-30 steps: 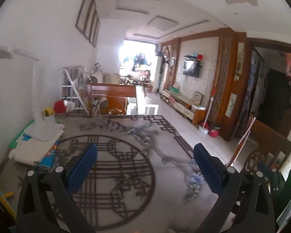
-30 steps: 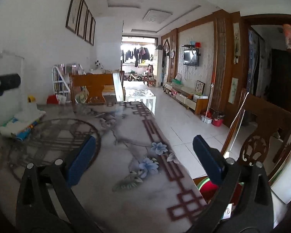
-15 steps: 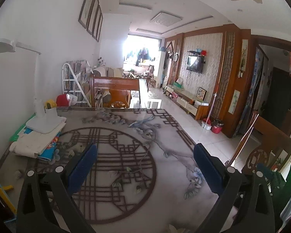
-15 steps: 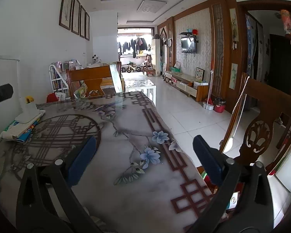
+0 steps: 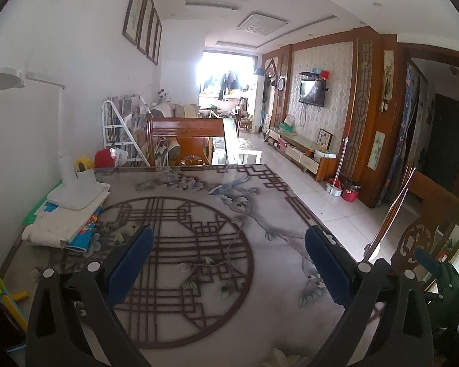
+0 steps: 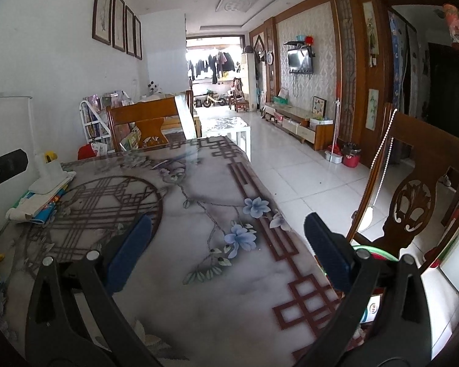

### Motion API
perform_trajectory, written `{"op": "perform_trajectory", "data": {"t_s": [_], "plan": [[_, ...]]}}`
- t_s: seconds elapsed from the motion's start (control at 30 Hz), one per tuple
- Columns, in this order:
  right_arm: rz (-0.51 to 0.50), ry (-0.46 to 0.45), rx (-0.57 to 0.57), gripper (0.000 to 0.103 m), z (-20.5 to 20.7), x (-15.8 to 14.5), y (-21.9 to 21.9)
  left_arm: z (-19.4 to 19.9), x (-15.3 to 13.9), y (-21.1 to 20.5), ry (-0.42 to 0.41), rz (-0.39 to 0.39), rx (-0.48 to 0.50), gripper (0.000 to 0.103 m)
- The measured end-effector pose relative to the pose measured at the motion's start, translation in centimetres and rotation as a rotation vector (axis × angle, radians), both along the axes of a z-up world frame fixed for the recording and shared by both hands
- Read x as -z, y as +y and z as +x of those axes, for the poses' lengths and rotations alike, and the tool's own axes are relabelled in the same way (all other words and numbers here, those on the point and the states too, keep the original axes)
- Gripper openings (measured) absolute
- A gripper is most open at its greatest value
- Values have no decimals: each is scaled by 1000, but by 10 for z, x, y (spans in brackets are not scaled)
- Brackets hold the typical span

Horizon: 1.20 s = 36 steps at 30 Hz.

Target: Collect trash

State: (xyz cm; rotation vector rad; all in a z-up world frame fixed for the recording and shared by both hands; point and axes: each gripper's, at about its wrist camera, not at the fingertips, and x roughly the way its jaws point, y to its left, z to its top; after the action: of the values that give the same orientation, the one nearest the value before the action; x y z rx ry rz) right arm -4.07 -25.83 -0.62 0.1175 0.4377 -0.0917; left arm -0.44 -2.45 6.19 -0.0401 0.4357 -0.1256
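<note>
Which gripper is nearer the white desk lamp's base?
Left. The left gripper hovers just right of the lamp base; the right gripper is farther toward the table's right edge.

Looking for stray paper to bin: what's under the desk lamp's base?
The white desk lamp base sits on a stack of folded white paper or cloth over a colourful booklet. Whatever lies deeper in the stack is covered.

No legible text, labels or numbers anywhere; print on distant items too blurred.
</note>
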Motion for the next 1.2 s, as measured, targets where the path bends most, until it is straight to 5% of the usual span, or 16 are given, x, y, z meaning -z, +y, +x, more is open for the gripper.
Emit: {"op": "perform_trajectory", "data": {"t_s": [1.2], "plan": [[-24,75,-52,98,7,8,10,2,6,3,47,-29,10,95]]}}
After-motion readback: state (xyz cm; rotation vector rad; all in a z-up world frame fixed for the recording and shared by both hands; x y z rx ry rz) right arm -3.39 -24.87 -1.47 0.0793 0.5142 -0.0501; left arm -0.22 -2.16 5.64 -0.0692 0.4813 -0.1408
